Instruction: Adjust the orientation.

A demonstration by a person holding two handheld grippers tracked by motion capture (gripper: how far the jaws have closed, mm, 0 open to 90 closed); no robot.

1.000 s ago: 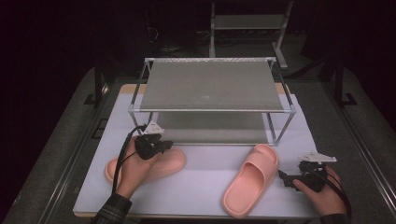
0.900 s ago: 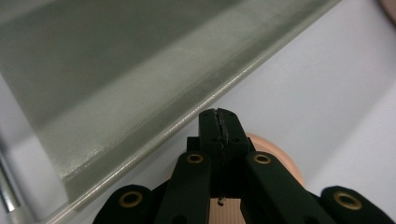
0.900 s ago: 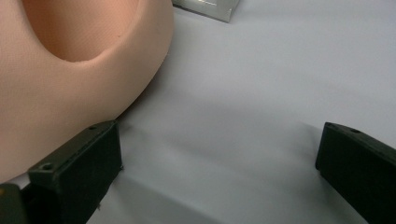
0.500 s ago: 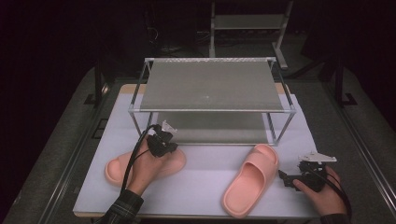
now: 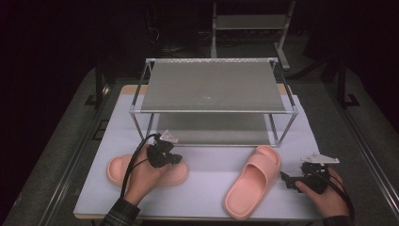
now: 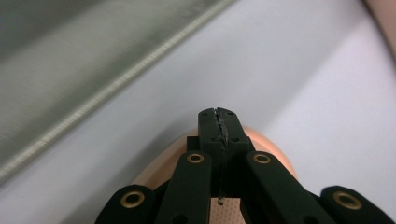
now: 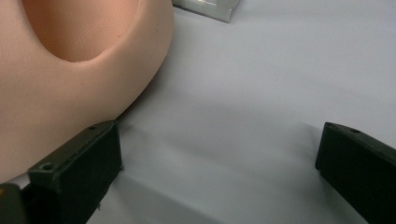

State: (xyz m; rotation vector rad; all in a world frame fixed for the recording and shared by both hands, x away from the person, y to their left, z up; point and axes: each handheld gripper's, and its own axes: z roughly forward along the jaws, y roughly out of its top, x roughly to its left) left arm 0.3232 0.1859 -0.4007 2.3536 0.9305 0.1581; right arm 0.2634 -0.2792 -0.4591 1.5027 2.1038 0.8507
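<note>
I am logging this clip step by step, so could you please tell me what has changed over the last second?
The left gripper, fingers shut with nothing between them, has moved rightward along the left slipper, from near its left end to its right part. The right gripper, fingers open beside the right slipper, stayed put, as did both slippers and the rack.
</note>
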